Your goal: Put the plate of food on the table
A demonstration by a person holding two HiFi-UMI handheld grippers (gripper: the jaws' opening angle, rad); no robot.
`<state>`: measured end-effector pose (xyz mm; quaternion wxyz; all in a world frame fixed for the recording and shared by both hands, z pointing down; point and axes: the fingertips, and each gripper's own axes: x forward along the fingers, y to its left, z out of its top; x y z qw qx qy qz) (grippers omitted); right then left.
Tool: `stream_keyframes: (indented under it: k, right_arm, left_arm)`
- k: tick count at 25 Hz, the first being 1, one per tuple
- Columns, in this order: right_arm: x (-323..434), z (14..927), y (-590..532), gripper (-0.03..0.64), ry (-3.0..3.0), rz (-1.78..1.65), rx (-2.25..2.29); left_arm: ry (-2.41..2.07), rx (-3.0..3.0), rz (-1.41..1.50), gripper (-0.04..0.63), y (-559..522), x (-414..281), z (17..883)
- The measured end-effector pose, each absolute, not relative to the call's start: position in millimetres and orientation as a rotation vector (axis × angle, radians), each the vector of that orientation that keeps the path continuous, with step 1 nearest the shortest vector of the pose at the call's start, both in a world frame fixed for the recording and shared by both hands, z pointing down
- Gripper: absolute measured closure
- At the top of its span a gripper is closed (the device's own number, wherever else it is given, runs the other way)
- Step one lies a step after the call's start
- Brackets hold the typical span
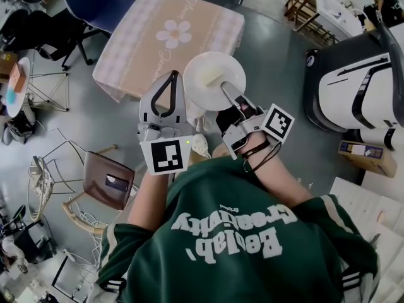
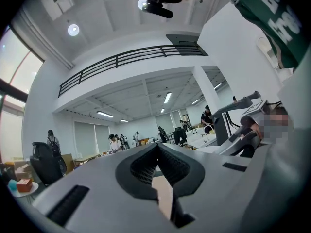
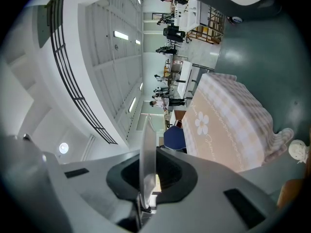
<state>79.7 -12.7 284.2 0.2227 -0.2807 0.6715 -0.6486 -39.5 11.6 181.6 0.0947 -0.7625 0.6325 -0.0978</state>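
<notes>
Grey floor with a cloth-covered worktop (image 1: 158,40) ahead; the plate is not yet set down.
The right gripper (image 1: 225,88) fingers pinch the rim of the plate (image 1: 205,74), held short of the worktop. The left gripper (image 1: 171,76) fingers are closed and empty.

The plate (image 1: 205,74) carries something pale, too indistinct to name. Its near rim is hidden under the right tool (image 1: 226,90). In the right gripper view the plate (image 3: 147,149) shows only edge-on, its lower rim buried between the jaws. Beyond the tools, the worktop's (image 1: 139,49) near corner is covered by plate and left tool (image 1: 170,76). A whitish object (image 1: 200,145) behind them is too small to identify.
</notes>
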Motion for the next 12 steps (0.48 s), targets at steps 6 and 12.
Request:
stream_keyframes:
  k: [6,12]
  right_arm:
    - [81.7,285.2,-13.3,0.594,1.851,-1.786,-0.787]
    - [82.4,281.9,-13.8,0.594,1.857,-1.776,-0.784]
  left_arm:
    - [1.901,-2.306,-0.225,0.586,11.5,-41.0,183.0]
    - [1.917,-2.29,-0.193,0.586,15.2,-42.9,177.9]
